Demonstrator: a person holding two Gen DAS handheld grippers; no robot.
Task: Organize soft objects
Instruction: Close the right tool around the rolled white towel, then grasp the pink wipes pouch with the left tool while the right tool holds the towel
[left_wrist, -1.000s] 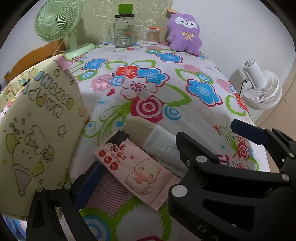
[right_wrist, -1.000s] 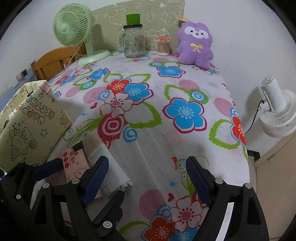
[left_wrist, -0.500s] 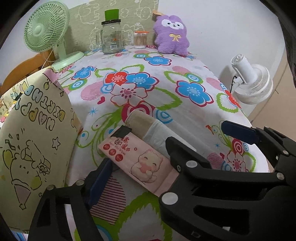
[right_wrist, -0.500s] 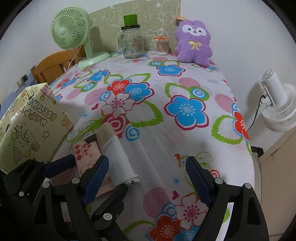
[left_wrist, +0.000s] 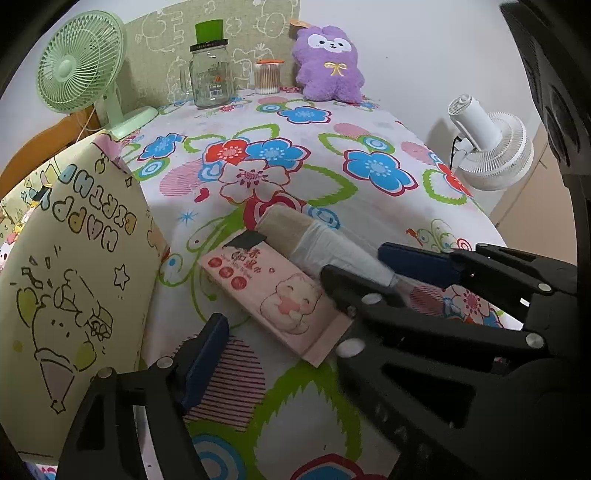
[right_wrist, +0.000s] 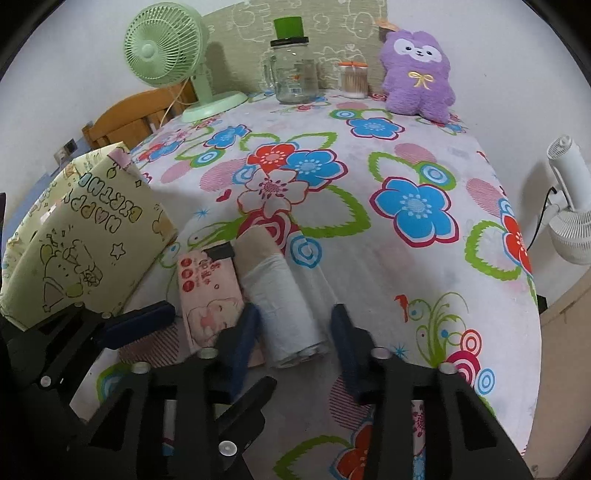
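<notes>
Soft objects lie low in the left wrist view: a pink wipes pack (left_wrist: 275, 295) at centre, with a white roll (left_wrist: 325, 247) touching its upper right edge. The left gripper (left_wrist: 284, 325) has its jaws spread either side of the pack, pressing nothing. The right gripper (left_wrist: 369, 273) comes in from the right, its jaws closing about the roll's near end. Neither item is yet lifted, so the sorting seems barely begun. A "Happy Birthday" gift bag (left_wrist: 74, 266) fills the left edge, probably the destination. A purple plush (left_wrist: 328, 66) sits at upper centre.

From the right wrist view, the roll (right_wrist: 284, 299) lies between the right gripper's (right_wrist: 295, 332) closing jaws at lower centre, the pack (right_wrist: 207, 291) just left of it. A floral cloth (right_wrist: 406, 166) covers the bench; a green fan (right_wrist: 166, 44) and glass jar (right_wrist: 291, 70) stand along the top, a white fan (right_wrist: 569, 206) at the right edge.
</notes>
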